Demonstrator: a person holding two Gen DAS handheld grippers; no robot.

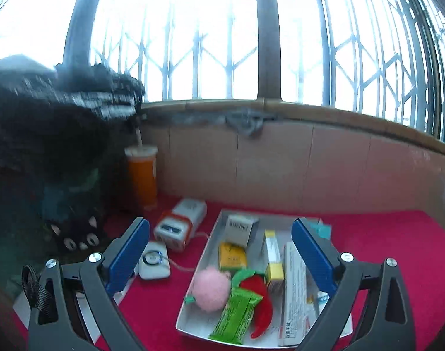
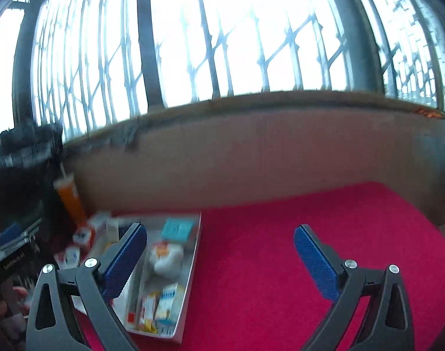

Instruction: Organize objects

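Observation:
A white tray (image 1: 213,234) on the red cloth holds a pink pompom (image 1: 212,288), a red plush chili (image 1: 262,301), a green snack wrapper (image 1: 235,316), a yellow packet (image 1: 232,256) and several medicine boxes (image 1: 295,289). My left gripper (image 1: 221,251) is open and empty, hovering above the tray. My right gripper (image 2: 221,257) is open and empty above bare red cloth (image 2: 281,248), right of the tray (image 2: 193,260), which looks blurred there with boxes in it.
Left of the tray lie a white-and-orange device (image 1: 178,225) and a small white gadget (image 1: 153,260) with a cable. An orange drink cup (image 1: 142,172) with a straw stands against the tiled wall. A dark bag (image 1: 46,152) fills the left. Barred windows behind.

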